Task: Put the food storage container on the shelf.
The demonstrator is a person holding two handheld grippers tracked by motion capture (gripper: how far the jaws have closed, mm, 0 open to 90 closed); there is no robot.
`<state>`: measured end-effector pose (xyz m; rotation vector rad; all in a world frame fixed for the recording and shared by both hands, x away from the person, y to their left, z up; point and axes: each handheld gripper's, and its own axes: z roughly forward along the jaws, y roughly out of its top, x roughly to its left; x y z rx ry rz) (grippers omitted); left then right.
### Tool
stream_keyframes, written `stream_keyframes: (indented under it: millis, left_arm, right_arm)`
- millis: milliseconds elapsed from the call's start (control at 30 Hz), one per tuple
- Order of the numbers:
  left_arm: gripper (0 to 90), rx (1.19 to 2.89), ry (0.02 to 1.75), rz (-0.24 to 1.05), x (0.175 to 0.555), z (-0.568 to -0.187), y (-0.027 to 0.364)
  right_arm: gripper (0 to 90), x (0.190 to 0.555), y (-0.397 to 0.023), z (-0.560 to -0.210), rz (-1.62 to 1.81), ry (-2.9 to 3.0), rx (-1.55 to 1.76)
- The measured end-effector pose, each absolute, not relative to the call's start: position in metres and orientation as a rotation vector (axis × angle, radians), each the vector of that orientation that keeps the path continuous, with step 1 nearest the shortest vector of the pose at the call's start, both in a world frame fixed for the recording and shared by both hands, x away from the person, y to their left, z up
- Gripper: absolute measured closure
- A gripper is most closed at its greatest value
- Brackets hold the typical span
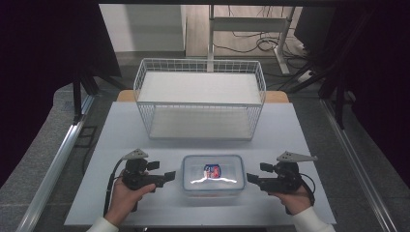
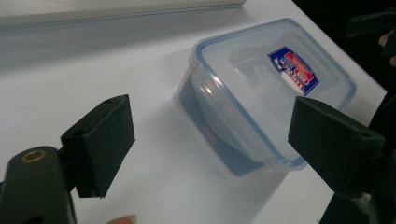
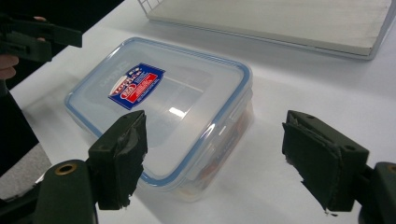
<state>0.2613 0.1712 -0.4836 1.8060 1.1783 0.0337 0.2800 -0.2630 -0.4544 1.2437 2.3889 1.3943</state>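
A clear plastic food container (image 1: 211,175) with a blue-rimmed lid and a red and blue label lies flat near the table's front edge. My left gripper (image 1: 162,171) hovers just left of it, pointing at its short side, jaws open with nothing between them. In the left gripper view the container (image 2: 271,93) lies ahead of the open left gripper (image 2: 210,135). My right gripper (image 1: 257,172) faces the opposite short side, also open and apart from it. The right gripper view has the container (image 3: 163,107) ahead and left of the open right gripper (image 3: 215,140).
A white wire basket (image 1: 200,63) with a pale board inside stands behind the container at the back of the white table (image 1: 121,130). Bare tabletop lies between basket and container. Desk legs and cables are on the floor beyond.
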Motion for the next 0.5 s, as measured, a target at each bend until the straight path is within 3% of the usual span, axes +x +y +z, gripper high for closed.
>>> stream_keyframes:
  millis: [500]
  left_arm:
    - [12.0, 1.77, 1.173, -0.262, 0.296, -0.505, 0.146]
  right_arm:
    - [22.1, 0.284, -0.257, -0.458, 1.377, 2.42, 1.218]
